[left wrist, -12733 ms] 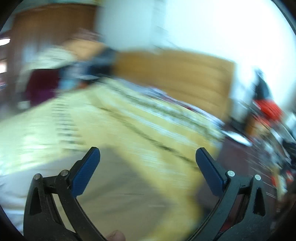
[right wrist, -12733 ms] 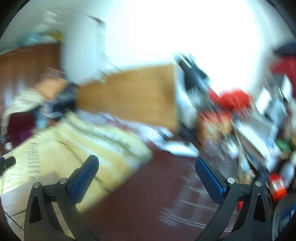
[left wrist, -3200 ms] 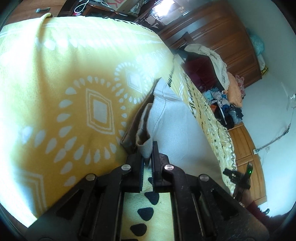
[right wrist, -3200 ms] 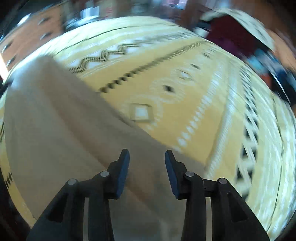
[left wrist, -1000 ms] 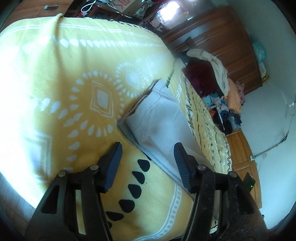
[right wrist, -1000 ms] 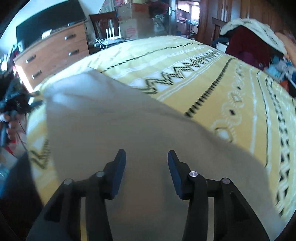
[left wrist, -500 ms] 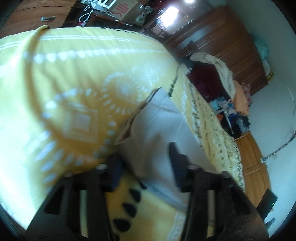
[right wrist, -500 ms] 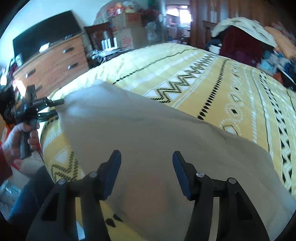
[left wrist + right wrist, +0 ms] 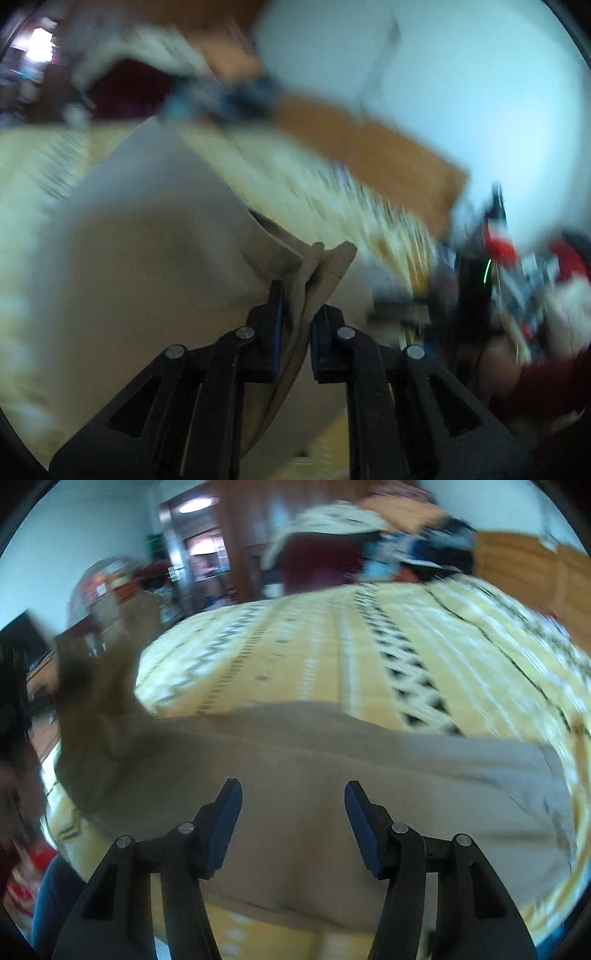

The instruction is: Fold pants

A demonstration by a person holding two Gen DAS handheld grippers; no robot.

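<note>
Pinching a bunched edge of the beige pants (image 9: pixel 155 280) between pressed-together pads, left claw (image 9: pixel 295 325), where 1 s earlier it stood spread above the flat fabric; lifted now off the yellow bedspread (image 9: pixel 314 657), that end raised at the left of the right wrist view, the rest lying across the bed; likely the start of carrying 1 end over the other; right claw (image 9: pixel 293 827) spread wide, empty, hovering over the pants' middle; heavy blur in the left view.

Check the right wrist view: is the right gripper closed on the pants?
No. The right gripper has its jaws spread wide apart above the beige pants, which lie on the yellow bedspread, with no fabric pinched between them.
</note>
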